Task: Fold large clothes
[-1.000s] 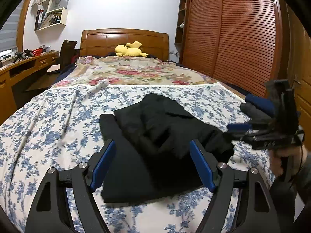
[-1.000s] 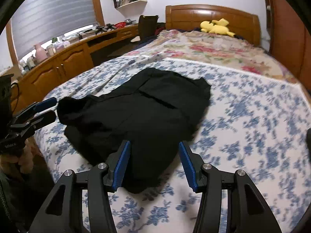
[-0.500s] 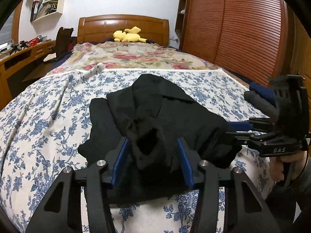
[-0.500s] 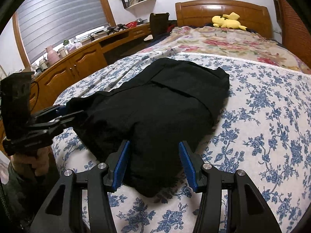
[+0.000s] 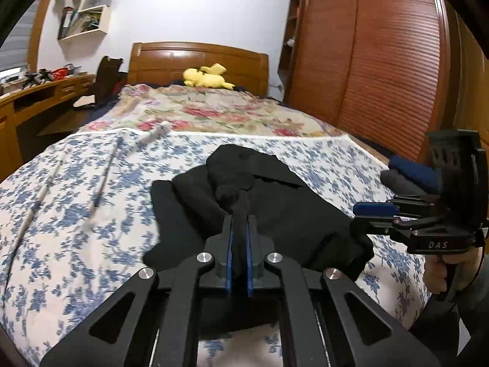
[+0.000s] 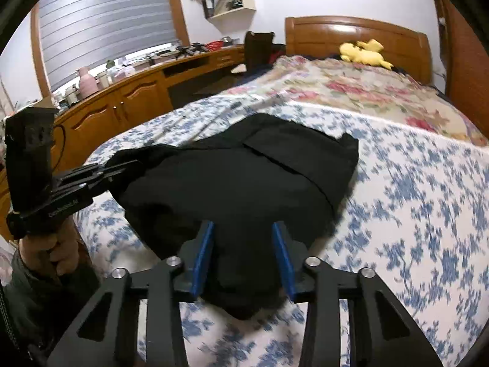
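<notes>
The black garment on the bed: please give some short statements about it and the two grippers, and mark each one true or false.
1. The black cloth garment lies on the blue-flowered white bedsheet. True.
2. The left gripper stands wide open above the garment. False: its blue pads are pinched shut on a fold of the black cloth.
3. The right gripper has black cloth between its blue pads. True; its jaws are closing and a gap still shows between them.
4. The yellow plush toy lies on top of the garment. False: it lies far off, by the wooden headboard.
</notes>
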A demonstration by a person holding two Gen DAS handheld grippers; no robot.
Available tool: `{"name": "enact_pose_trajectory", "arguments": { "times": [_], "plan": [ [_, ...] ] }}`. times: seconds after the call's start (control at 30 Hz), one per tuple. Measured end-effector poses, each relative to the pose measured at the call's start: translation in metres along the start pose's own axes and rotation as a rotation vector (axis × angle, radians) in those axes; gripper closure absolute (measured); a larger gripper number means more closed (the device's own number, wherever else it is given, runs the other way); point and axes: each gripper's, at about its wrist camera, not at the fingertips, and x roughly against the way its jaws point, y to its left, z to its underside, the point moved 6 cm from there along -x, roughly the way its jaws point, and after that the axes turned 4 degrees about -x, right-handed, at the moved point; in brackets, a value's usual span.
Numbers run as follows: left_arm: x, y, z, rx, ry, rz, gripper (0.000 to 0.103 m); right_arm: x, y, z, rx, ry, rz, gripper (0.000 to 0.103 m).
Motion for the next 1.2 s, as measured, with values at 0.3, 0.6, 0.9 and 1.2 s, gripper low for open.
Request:
{"name": "enact_pose_trajectory", "arguments": {
  "times": [0.3,0.6,0.9,1.2],
  "plan": [
    [0.017,0.054,0.012,0.055,-0.002,-0.08,0.096,-0.024,0.051,-0.024,0.084,0.011,-0.023,0.071],
    [0.011,0.065,0.041,0.044,0.076,-0.068,0.096,-0.065,0.052,0.0,0.123,0.151,0.027,0.071],
    [0.009,0.06,0.048,0.031,0.097,-0.079,0.081,-0.064,0.047,0.003,0.115,0.155,0.012,0.071],
    [0.016,0.079,0.047,0.079,0.079,-0.097,0.024,-0.059,-0.005,-0.028,0.056,0.091,0.115,0.055]
  ]
}}
